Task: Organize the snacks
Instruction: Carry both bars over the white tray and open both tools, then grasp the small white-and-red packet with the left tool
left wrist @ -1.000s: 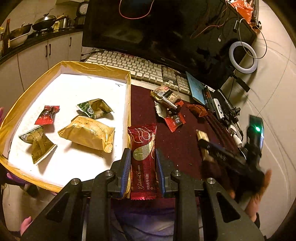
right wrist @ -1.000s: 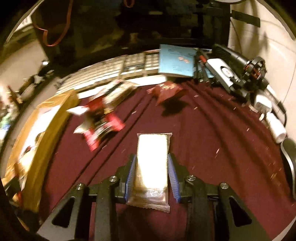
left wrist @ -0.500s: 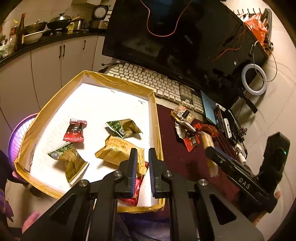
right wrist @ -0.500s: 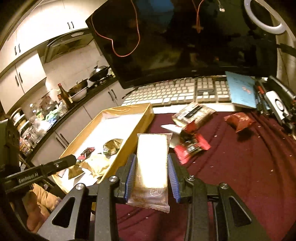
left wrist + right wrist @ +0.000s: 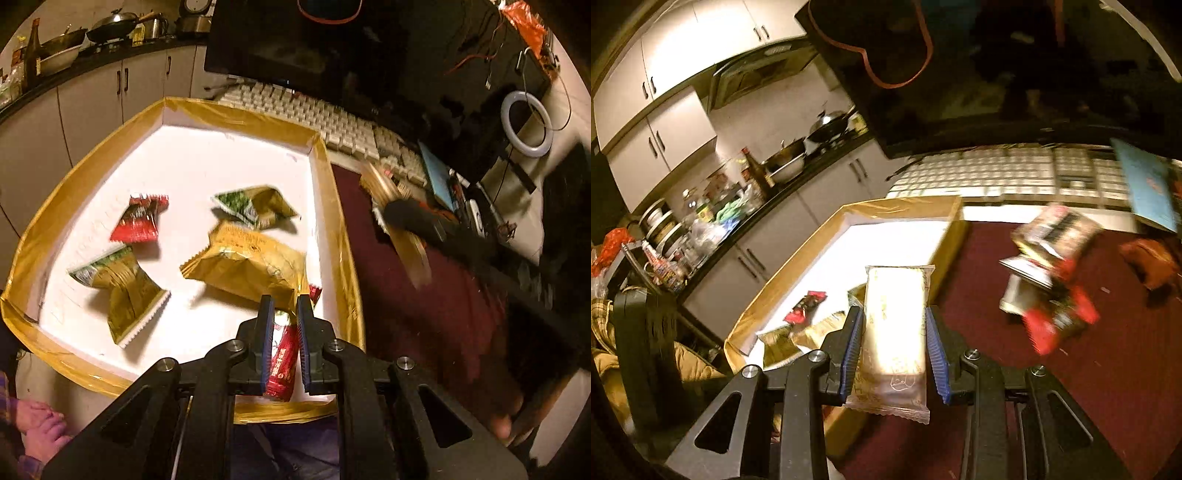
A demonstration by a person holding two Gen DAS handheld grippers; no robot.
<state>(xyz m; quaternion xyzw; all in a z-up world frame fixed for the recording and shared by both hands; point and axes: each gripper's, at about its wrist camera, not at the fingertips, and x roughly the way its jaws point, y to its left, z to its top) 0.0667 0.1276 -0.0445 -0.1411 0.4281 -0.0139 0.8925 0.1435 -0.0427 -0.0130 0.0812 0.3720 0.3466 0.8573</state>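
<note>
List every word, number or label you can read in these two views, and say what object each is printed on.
No text here reads clearly.
Red foil snack bar in the left gripper: white lettering, too small to read.
Large gold foil packet: dark print, blurred.
Pale clear-wrapped bar in the right gripper: faint marks, unreadable.

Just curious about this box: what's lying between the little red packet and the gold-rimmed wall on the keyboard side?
Nothing. In the left wrist view, only bare white floor lies between the red packet and the box's far wall.
</note>
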